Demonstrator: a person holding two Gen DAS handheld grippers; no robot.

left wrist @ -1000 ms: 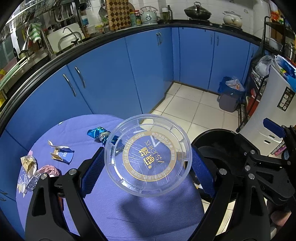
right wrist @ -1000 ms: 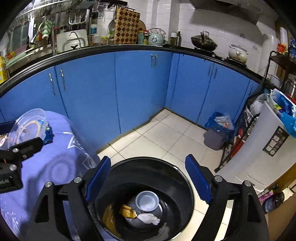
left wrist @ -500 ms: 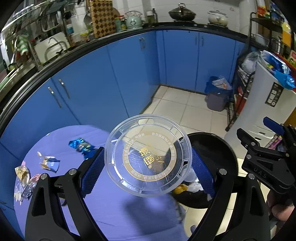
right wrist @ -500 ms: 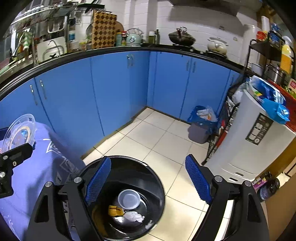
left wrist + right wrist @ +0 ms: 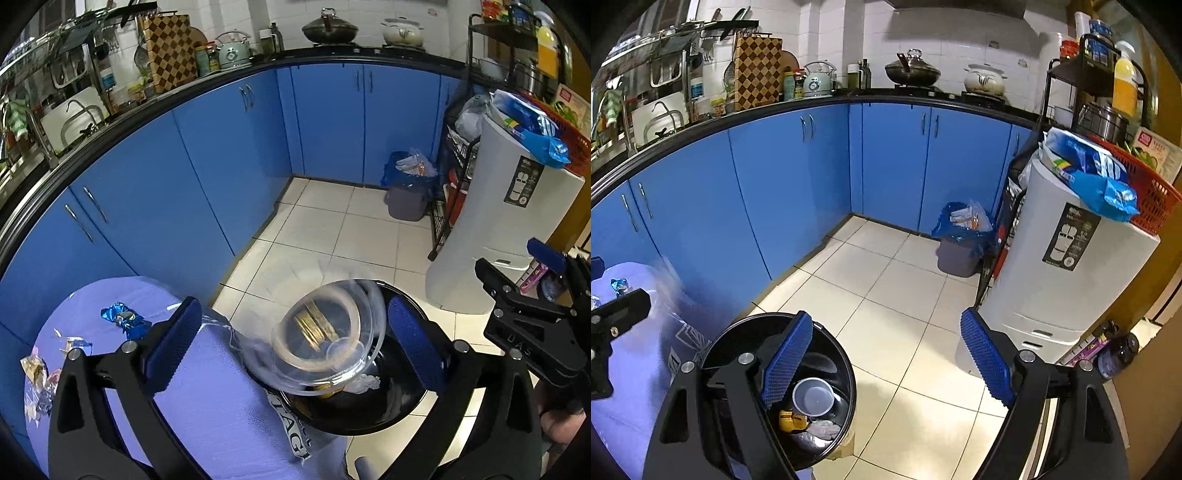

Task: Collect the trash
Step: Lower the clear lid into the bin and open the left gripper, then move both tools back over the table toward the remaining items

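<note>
Now the clear lid (image 5: 325,343) is a blur in the air between the 2 pads of the left tongs (image 5: 291,332), touching neither, right over the black bin (image 5: 402,402). The left tongs are spread wide and hold nothing. The right tongs (image 5: 886,354) are spread wide too, with nothing between them. Below their left pad, a cup (image 5: 812,397) and wrappers lie in the bin. Left of the left tongs, a blue wrapper (image 5: 123,319) lies on the purple table (image 5: 207,406).

Blue cabinets (image 5: 798,192) under black counter; checkered board (image 5: 757,72), kettle (image 5: 818,81), wok (image 5: 912,72); white appliance (image 5: 1067,258) right.
</note>
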